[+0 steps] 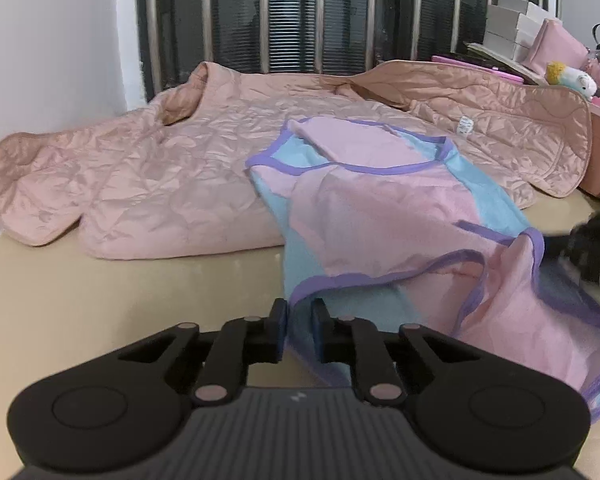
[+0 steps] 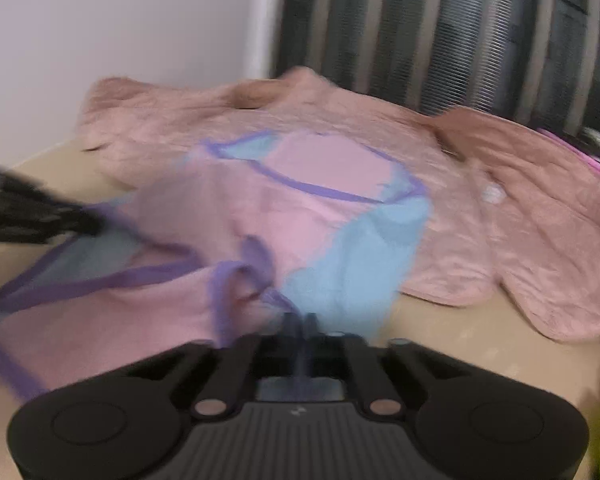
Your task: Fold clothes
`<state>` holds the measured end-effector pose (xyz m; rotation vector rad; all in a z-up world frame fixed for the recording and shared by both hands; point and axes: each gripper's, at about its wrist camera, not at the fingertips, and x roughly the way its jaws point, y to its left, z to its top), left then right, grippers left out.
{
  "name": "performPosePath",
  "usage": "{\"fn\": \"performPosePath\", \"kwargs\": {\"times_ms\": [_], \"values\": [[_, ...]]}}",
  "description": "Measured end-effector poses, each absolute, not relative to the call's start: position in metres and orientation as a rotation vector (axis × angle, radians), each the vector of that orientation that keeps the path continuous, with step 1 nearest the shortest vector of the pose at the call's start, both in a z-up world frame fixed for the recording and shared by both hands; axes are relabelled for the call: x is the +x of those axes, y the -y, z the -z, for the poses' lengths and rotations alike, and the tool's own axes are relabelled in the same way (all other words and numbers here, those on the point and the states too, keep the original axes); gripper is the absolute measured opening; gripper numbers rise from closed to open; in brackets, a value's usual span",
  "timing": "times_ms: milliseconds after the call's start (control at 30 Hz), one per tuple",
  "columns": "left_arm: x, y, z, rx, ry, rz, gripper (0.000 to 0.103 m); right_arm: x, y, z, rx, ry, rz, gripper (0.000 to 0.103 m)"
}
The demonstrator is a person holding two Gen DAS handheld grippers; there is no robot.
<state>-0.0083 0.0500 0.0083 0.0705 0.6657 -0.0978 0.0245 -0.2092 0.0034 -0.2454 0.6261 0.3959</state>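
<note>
A pink and light-blue top with purple trim [image 1: 380, 208] lies partly on the tan table and partly on a quilted pink jacket [image 1: 148, 176]. My left gripper [image 1: 300, 322] is shut on the top's purple-trimmed blue edge. My right gripper [image 2: 302, 326] is shut on another edge of the same top [image 2: 284, 216], in a blurred view. The right gripper shows as a dark shape at the right edge of the left wrist view [image 1: 592, 248]. The left gripper shows at the left edge of the right wrist view [image 2: 32, 216].
The quilted jacket [image 2: 520, 240] is spread across the back of the tan table [image 1: 100, 300]. A barred window [image 1: 300, 16] and white wall stand behind. White boxes [image 1: 512, 28], pink bags and a plush toy [image 1: 572, 78] sit at the far right.
</note>
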Motion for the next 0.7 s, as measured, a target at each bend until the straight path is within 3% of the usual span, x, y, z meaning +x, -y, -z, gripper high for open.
{"fn": "performPosePath", "kwargs": {"times_ms": [167,233,267,300,333,367,400,433,500,533,567,600,667,700], "values": [[-0.023,-0.063,-0.009,0.077,-0.661,0.069,0.008,0.013,0.252,-0.016,-0.095,-0.577,-0.198,0.001],[-0.023,-0.058,-0.011,0.090,-0.655,0.086,0.025,0.012,0.262,-0.011,-0.079,-0.593,-0.154,0.002],[-0.023,-0.056,-0.011,0.097,-0.652,0.094,0.054,0.013,0.264,-0.007,-0.078,-0.609,-0.151,0.006],[-0.023,-0.053,-0.012,0.104,-0.649,0.102,0.067,0.014,0.265,-0.005,-0.077,-0.618,-0.155,0.008],[-0.023,-0.051,-0.013,0.113,-0.646,0.109,0.078,0.011,0.265,-0.006,-0.077,-0.614,-0.170,0.011],[-0.022,-0.047,-0.012,0.132,-0.644,0.108,0.078,0.009,0.264,-0.006,-0.076,-0.610,-0.186,0.022],[-0.021,-0.044,-0.012,0.152,-0.642,0.107,0.078,0.007,0.264,-0.008,-0.076,-0.604,-0.201,0.039],[-0.020,-0.041,-0.011,0.166,-0.642,0.107,0.078,0.004,0.263,-0.010,-0.076,-0.593,-0.216,0.044],[-0.016,-0.043,-0.007,0.147,-0.656,0.117,0.054,0.004,0.260,-0.011,-0.077,-0.601,-0.245,0.045],[-0.017,-0.044,-0.006,0.123,-0.652,0.128,0.046,0.005,0.258,-0.009,-0.082,-0.619,-0.250,0.043],[-0.016,-0.047,-0.006,0.103,-0.653,0.130,0.028,0.006,0.257,-0.007,-0.088,-0.631,-0.245,0.042],[-0.015,-0.051,-0.006,0.089,-0.655,0.123,0.014,0.006,0.255,-0.004,-0.092,-0.638,-0.233,0.034],[-0.016,-0.058,-0.006,0.061,-0.657,0.110,0.010,0.004,0.253,0.000,-0.091,-0.637,-0.182,0.014],[-0.019,-0.061,-0.007,0.049,-0.659,0.110,0.007,0.002,0.253,0.001,-0.089,-0.635,-0.158,0.010]]}}
